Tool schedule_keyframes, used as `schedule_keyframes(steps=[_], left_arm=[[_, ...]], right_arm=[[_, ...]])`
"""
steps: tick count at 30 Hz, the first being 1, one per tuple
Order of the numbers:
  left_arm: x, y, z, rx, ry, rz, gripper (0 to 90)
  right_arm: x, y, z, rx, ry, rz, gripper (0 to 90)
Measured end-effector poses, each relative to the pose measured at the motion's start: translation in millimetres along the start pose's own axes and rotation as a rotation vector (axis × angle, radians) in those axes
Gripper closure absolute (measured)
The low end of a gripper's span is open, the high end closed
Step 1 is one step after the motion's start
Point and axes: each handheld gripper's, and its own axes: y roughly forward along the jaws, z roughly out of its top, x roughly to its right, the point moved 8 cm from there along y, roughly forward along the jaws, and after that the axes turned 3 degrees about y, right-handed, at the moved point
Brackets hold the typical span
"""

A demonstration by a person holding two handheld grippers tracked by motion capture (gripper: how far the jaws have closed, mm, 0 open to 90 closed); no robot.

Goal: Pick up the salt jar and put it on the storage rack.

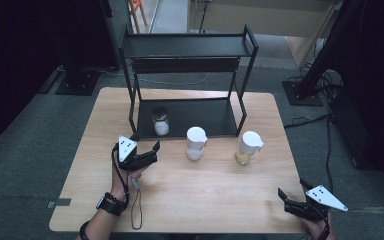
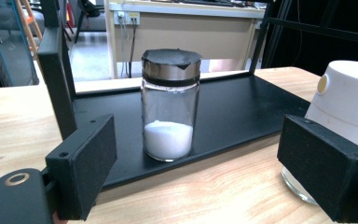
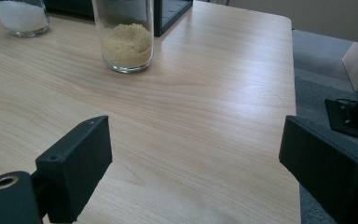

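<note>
- The left tongs are standing with their flat, matte black jaws apart and nothing between them, pointing at the shaker jar and hovering near it, just in front of the rack.
- That shaker jar is a clear glass cylinder with a brushed metal collar and a dark cap, sitting upright at the front left of the black metal rack's lower shelf; white grains are filling roughly its bottom third.
- The right tongs are hovering with jaws apart over the near right corner of the pale wood-grain bench, gripping nothing.
- Two more glass jars are standing on the bench just in front of the rack, each with a rounded white cap: the middle jar is holding white grains, the right jar yellowish grains.
</note>
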Motion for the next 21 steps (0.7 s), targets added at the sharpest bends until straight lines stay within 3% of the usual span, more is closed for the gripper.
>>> schedule_keyframes(steps=[21], left_arm=[[-9.4, -24.8, -16.2, -0.008, -0.004, -0.008, 12.3]], right_arm=[[-0.6, 0.4, -0.3, -0.004, -0.004, -0.002, 9.1]])
